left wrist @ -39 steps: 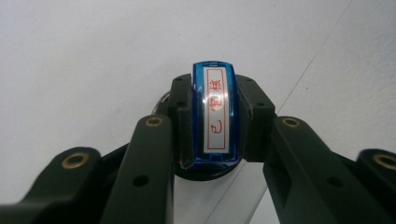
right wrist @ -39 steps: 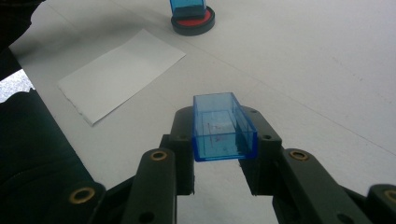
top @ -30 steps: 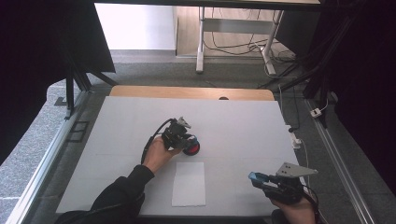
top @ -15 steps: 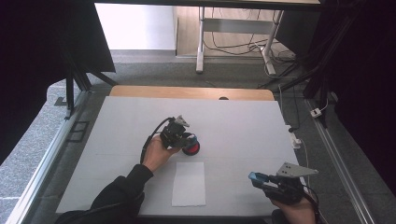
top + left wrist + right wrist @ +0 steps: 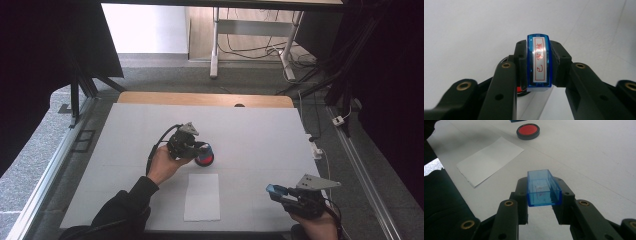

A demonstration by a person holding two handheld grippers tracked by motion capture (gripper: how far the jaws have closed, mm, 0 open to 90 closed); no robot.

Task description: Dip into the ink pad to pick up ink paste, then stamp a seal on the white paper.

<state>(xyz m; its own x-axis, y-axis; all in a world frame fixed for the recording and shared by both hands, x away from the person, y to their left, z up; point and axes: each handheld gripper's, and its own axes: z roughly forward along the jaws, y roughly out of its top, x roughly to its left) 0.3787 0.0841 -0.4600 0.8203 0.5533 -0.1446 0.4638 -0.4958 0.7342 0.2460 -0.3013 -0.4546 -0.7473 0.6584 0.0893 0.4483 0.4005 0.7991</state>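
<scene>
Left gripper view shows us our left gripper (image 5: 539, 67) clamped on a blue stamp (image 5: 539, 61), its label with red characters facing the camera; below it a red ink pad (image 5: 205, 156) sits on the white table (image 5: 260, 135). Our right gripper (image 5: 544, 195) is clamped on the blue transparent cap (image 5: 543, 188), well apart from the white paper sheet (image 5: 201, 197), which lies just beside the pad.

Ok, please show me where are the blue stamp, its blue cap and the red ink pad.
blue stamp (image 5: 539, 62), left gripper view, on its label with red characters.
blue cap (image 5: 543, 188), right gripper view, on its open hollow side.
red ink pad (image 5: 528, 130), right gripper view, on the red ink surface.
</scene>
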